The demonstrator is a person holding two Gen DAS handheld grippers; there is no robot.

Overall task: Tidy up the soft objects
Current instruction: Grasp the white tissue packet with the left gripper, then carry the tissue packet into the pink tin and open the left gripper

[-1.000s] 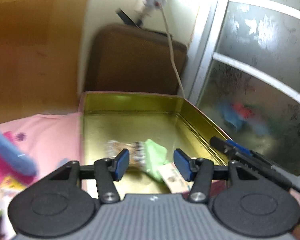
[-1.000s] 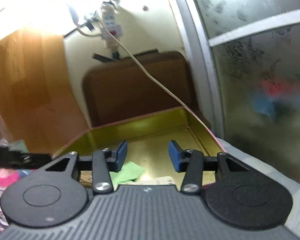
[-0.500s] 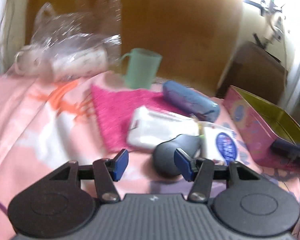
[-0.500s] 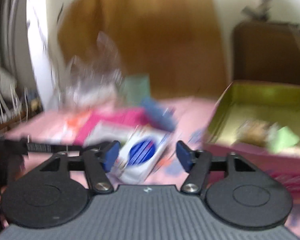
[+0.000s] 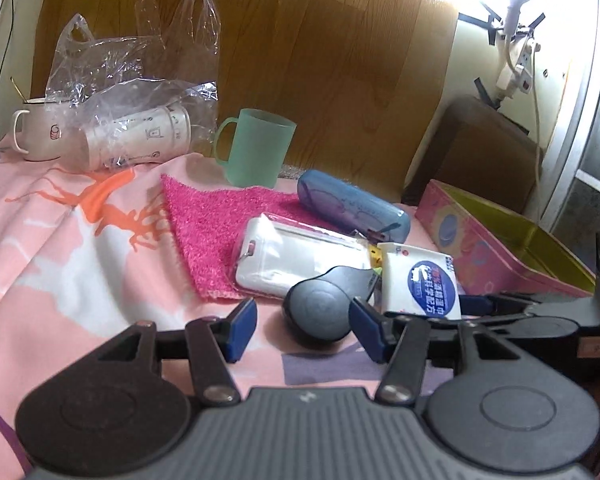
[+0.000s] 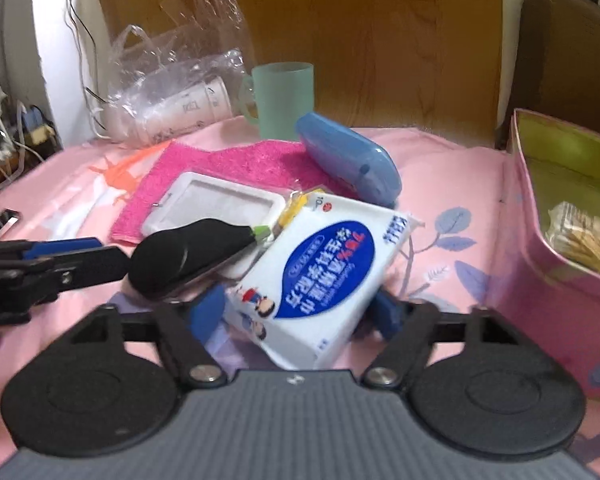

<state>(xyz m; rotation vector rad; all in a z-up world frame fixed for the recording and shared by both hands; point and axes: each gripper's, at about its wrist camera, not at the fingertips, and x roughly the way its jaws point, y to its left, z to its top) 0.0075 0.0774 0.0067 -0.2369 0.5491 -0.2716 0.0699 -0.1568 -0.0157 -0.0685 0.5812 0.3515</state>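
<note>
Right wrist view: a white tissue pack [image 6: 324, 272] with a blue oval label is recorded lying flat on the pink-clothed tabletop [image 6: 452, 168], between the spread blue pads of the right gripper [image 6: 300, 312]. The pack is straddled at its near end; whether the pads touch it cannot be told, and no pinch is shown.

Change noted: a second ago both cameras were pointed into the pink tin [image 6: 556, 240]; both are now turned to the clutter beside it. From this it is judged that a fresh pick-up is being started, with the pack as the likely next item for the tin.

Left gripper [image 5: 303, 322]: jaws spread, nothing held. A dark rounded pouch [image 5: 320, 312] is seen just ahead of and between its pads, touching the pack's left edge.

Adjoining items:
- white card holder [image 5: 296, 264], partly under the pouch, resting on a pink towel [image 5: 216, 224];
- blue glasses case [image 5: 352, 208], behind the pack;
- green mug [image 5: 256, 148], behind the towel;
- paper cups in a clear plastic bag [image 5: 136, 92], far left;
- a packet, already lying in the tin, of unclear kind.
</note>
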